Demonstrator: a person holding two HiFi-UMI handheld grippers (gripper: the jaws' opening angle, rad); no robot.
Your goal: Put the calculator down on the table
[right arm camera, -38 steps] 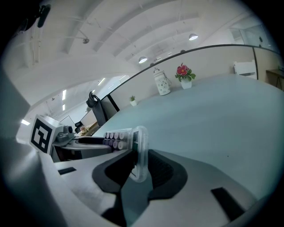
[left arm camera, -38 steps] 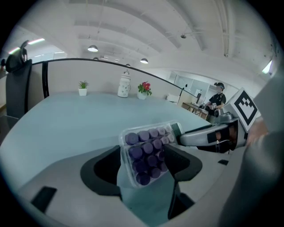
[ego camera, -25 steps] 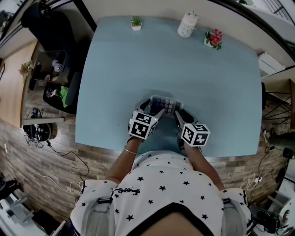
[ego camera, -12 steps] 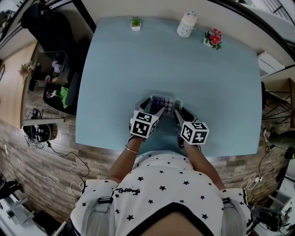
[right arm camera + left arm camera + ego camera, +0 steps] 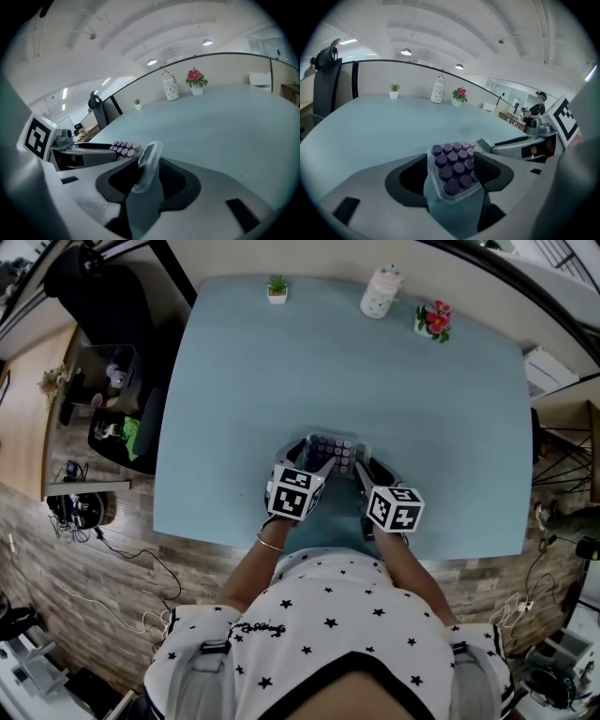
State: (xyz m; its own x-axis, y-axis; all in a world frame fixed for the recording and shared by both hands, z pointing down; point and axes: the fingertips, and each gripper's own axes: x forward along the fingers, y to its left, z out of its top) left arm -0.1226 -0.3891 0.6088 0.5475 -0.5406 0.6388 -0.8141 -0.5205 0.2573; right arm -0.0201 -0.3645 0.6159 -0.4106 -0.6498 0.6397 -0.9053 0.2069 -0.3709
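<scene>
Clear calculator (image 5: 336, 448), round purple keys, clamped in left hand-held gripper (image 5: 317, 465), right hand-held gripper (image 5: 359, 471), jaws opening round it

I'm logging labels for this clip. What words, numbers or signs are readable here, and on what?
None can be quoted.
Cursive line on the shirt: too small to read.
Keys and display of the calculator: no legible marks.
Marker cubes: black-and-white square patterns, no letters.
White jar: print too small to read.
</scene>
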